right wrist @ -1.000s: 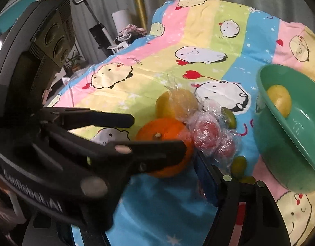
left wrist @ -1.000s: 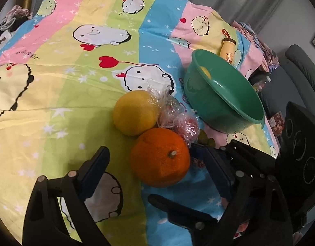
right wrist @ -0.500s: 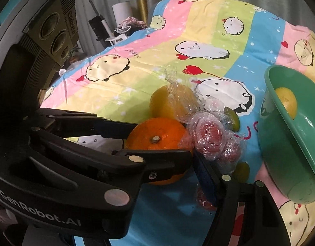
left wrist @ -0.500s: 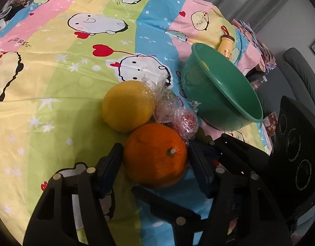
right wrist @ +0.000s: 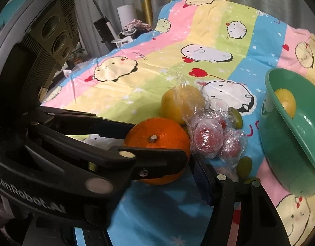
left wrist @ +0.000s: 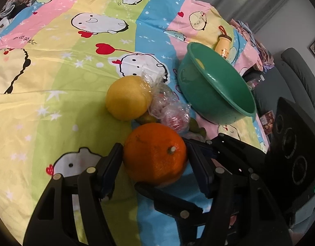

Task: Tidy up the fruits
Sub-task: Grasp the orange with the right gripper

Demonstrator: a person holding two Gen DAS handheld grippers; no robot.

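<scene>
A big orange [left wrist: 155, 153] lies on the cartoon-print cloth [left wrist: 54, 102], stem up. My left gripper [left wrist: 153, 153] is shut on it, one pad on each side. My right gripper [left wrist: 163, 164] comes in from the right with its jaws closing around the same orange. One of its fingers [right wrist: 200, 176] sits right beside the orange [right wrist: 157, 139]; the other is hidden behind the left gripper, so I cannot tell whether the pads press. Behind lie a wrapped yellow fruit [left wrist: 127, 98] and red fruits in cling film [right wrist: 208, 139].
A green bowl [left wrist: 219, 94] stands to the right with a yellow fruit [right wrist: 285, 102] inside. Small green fruits [right wrist: 244, 165] lie between the bowl and the orange. A small bottle [left wrist: 224, 45] lies behind the bowl. A grey chair [left wrist: 297, 67] stands past the cloth's right edge.
The left jaws have closed from wide apart onto the orange. The right gripper's visible finger has drawn closer to the orange. Neither hand has shifted much.
</scene>
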